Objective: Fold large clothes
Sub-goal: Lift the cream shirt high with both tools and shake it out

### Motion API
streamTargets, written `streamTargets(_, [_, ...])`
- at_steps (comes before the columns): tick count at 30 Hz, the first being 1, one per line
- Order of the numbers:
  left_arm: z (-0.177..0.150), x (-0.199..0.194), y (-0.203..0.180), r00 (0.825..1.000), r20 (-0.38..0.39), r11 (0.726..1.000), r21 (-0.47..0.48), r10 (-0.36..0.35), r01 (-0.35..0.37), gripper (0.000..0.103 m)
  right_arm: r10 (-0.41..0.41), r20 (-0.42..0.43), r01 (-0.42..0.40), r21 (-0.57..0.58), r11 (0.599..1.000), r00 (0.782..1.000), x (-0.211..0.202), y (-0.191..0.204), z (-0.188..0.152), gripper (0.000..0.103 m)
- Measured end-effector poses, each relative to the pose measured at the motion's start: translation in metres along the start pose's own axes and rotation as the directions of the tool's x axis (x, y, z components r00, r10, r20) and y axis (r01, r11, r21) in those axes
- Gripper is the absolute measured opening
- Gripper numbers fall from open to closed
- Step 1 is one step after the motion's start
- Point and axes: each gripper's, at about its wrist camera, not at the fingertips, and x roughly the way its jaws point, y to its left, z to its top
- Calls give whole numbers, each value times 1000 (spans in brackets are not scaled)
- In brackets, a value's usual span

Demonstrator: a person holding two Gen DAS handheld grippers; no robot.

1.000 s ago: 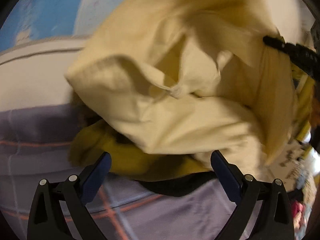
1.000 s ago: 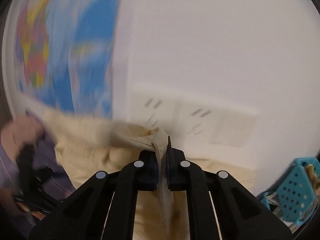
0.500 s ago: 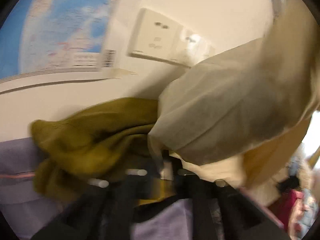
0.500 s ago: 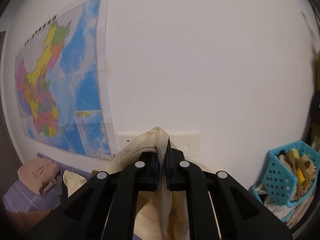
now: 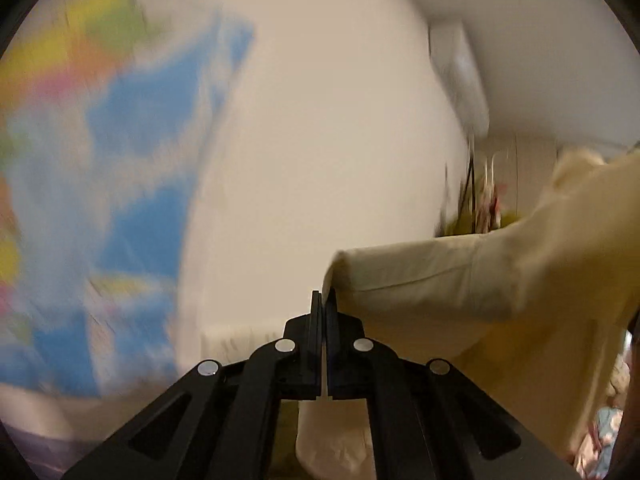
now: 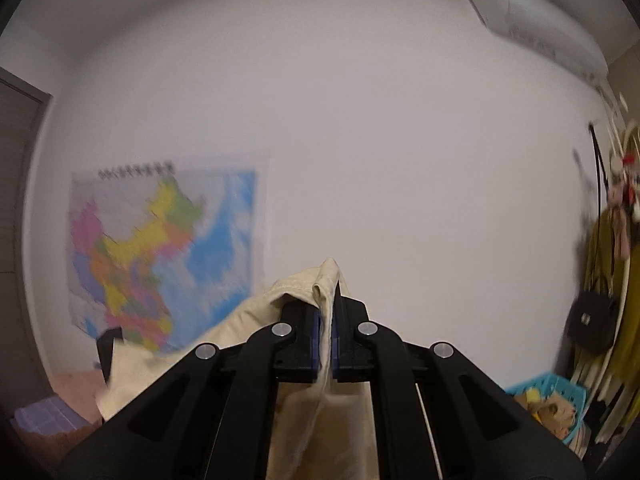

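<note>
L tool (image 5: 322, 300) & R tool (image 6: 329, 304) clamping cream garment (image 5: 460, 280), held taut

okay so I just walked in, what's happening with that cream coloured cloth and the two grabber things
A person is holding a cream garment up in the air with both tools. The left tool is shut on one edge, and the right tool is shut on another. The cloth hangs between them in front of a wall map. No fold is made yet.
</note>
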Motion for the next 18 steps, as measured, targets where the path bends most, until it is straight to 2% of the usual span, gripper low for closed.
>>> streamTargets(2, [25,-52,-3,993,118,1000,-10,17,-15,0,30,19,-30,0,1000,999,-25,10,11,4])
streamTargets(4, [47,-107,-3,972,226,998,1,65,-67,0,61,18,-61,10,998,998,-42,19,14,4])
streamTargets(6, [58,-145,-5,969,238,998,13,61,-66,0,112,8,-113,29,993,994,-54,32,8,4])
streamTargets(7, [57,-168,-10,972,228,996,49,63,-76,0,128,-1,-128,39,991,992,-56,39,3,4])
streamTargets(9, [44,-193,-20,983,166,990,107,78,-97,0,174,-34,-172,57,983,984,-53,58,-13,4])
streamTargets(10, [28,-198,-23,993,92,986,143,70,-83,0,199,-59,-195,72,978,978,-47,67,-22,4])
streamTargets(12, [-4,-207,-27,999,-35,986,168,24,-18,3,247,-96,-236,111,965,964,-34,83,-38,4])
streamTargets(14, [-40,-210,-26,994,-108,985,173,8,11,12,289,-116,-275,123,953,950,-25,101,-52,4])
streamTargets(15, [-58,-209,-28,987,-158,984,173,-11,39,20,303,-125,-288,125,949,945,-21,111,-59,4])
streamTargets(16, [-80,-205,-29,972,-233,981,178,-37,80,21,312,-132,-295,133,946,941,-19,118,-64,4])
streamTargets(17, [-94,-205,-29,963,-266,983,157,-48,93,22,316,-143,-298,137,945,938,-15,125,-69,4])
streamTargets(18, [-107,-208,-27,953,-288,984,121,-92,132,31,324,-149,-304,144,942,934,-13,130,-73,4])
